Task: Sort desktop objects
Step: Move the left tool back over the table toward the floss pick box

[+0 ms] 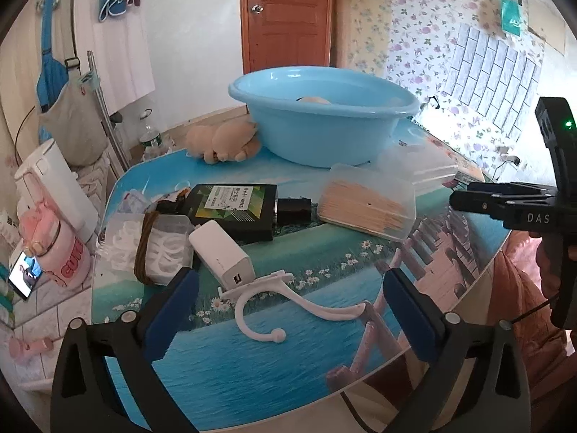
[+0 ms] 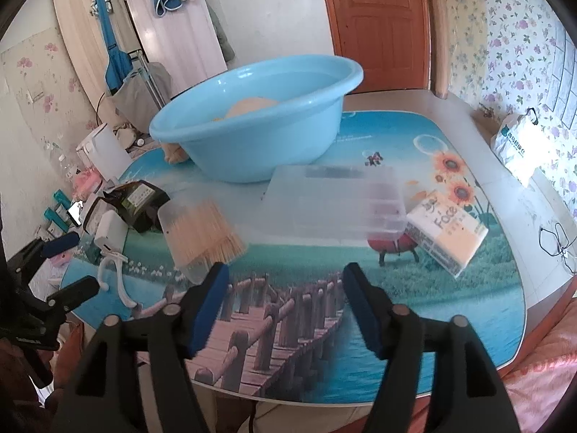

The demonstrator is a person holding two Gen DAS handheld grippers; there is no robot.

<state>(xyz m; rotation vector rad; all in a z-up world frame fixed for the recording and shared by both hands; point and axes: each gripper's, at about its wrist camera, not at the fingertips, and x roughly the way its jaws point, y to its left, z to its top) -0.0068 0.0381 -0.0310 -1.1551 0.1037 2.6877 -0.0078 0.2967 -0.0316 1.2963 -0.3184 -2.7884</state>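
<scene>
A: How is the left gripper (image 1: 288,310) standing?

B: Its jaws are gaping at full spread, holding nothing. The white hook (image 1: 288,303) is lying directly between and just ahead of the pads, its long axis running crosswise, jaw to jaw.

A: And the right gripper (image 2: 285,306)?

B: Its jaws are standing partly open and empty. The toothpick box (image 2: 202,234) is lying ahead-left; the blue basin (image 2: 252,122) is sitting farther ahead.

A: Nearer hand?

B: The left, judging by position.
</scene>
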